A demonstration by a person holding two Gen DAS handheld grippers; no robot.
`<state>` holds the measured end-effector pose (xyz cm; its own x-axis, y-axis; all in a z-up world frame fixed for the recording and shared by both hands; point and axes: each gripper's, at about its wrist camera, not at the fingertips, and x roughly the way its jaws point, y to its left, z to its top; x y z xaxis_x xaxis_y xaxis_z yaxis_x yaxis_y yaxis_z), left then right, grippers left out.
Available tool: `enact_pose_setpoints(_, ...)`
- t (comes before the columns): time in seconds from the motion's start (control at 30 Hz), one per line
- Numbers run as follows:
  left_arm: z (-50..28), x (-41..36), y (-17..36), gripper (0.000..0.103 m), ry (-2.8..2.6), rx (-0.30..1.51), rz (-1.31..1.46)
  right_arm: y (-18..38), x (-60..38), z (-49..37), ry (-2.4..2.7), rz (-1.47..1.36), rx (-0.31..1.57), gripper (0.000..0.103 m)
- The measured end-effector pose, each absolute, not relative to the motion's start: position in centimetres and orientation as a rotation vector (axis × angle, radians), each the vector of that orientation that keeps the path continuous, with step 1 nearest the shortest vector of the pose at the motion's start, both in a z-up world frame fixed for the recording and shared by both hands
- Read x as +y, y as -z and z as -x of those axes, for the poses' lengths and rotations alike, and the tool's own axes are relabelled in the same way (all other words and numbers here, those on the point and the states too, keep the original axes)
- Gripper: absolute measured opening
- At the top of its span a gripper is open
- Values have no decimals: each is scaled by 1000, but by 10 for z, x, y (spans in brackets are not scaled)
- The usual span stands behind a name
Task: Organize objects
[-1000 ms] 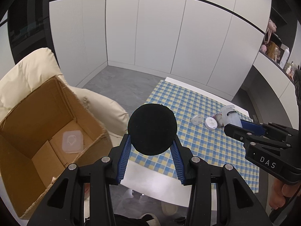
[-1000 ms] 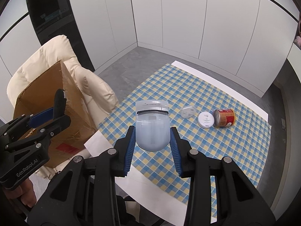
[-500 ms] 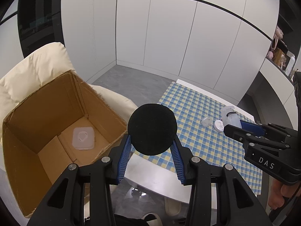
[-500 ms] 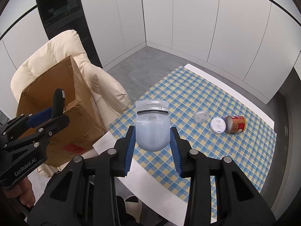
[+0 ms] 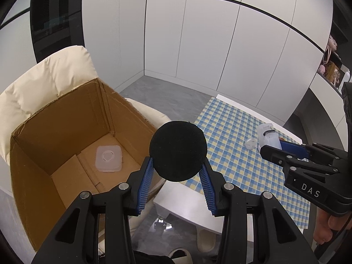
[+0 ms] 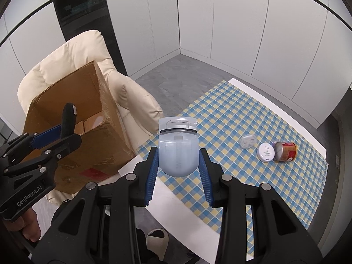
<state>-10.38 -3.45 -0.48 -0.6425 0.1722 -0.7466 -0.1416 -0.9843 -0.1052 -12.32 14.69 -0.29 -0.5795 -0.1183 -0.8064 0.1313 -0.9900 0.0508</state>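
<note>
My left gripper [image 5: 177, 171] is shut on a flat black round disc [image 5: 177, 150], held in the air over the gap between the table and an open cardboard box [image 5: 66, 118]. In the right wrist view this disc [image 6: 68, 118] shows edge-on above the box [image 6: 92, 154]. A clear square lid [image 5: 108, 158] lies on the box floor. My right gripper [image 6: 178, 171] is shut on a pale translucent plastic container [image 6: 177, 151], held over the table's near left corner. On the checked cloth lie a clear small lid [image 6: 248, 142], a white round jar [image 6: 266, 151] and a red tin [image 6: 286, 151] on its side.
The box rests on a cream armchair [image 6: 127, 96] left of the white table [image 6: 176, 206] with its blue-and-yellow checked cloth [image 6: 242, 114]. Grey floor and white cupboard doors lie beyond. A slipper [image 6: 157, 238] is on the floor below. A shelf with small items [image 5: 330, 66] is at far right.
Both grippers have shifted left toward the box with their loads still held; the box interior now fills more of the left wrist view and the table items sit further right.
</note>
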Motion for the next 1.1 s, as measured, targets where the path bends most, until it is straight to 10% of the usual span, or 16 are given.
enact_pose_setpoints(1.1, 94, -79, 4, 43, -2766, -107, 1266, 0, 95, 127, 2619, -1278, 114, 38)
